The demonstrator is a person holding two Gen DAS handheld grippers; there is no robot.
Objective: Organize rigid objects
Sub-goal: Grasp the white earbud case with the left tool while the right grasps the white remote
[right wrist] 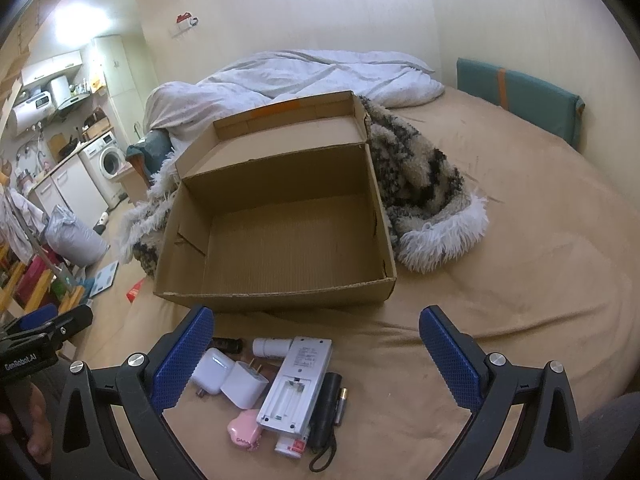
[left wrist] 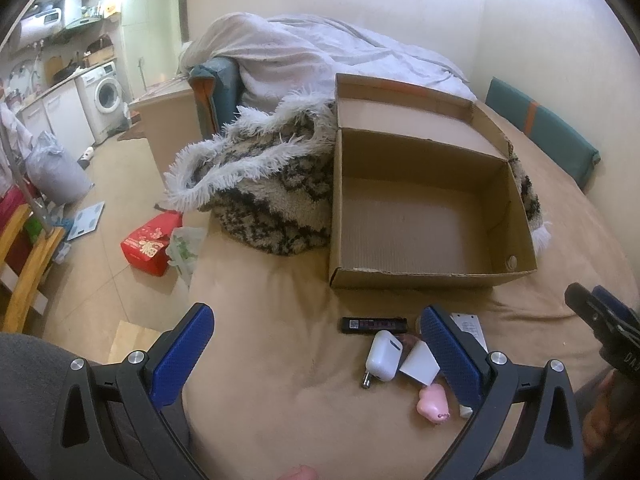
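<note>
An open, empty cardboard box [left wrist: 430, 216] stands on the tan bed; it also shows in the right wrist view [right wrist: 280, 236]. In front of it lies a pile of small rigid items: a white earbud case [right wrist: 211, 370], a white plug adapter [right wrist: 245, 384], a white remote lying back up with its battery bay open [right wrist: 298, 386], a black flashlight [right wrist: 326, 408], a pink item [right wrist: 244, 434] and a black bar [left wrist: 374, 325]. My left gripper [left wrist: 316, 352] is open, just left of the pile. My right gripper [right wrist: 316, 354] is open and empty above the pile.
A fuzzy black-and-white blanket [left wrist: 260, 184] lies behind and beside the box, with a white duvet [right wrist: 304, 76] farther back. A teal cushion [right wrist: 516, 94] leans on the wall. Off the bed's left edge, a red box [left wrist: 150, 246] lies on the floor.
</note>
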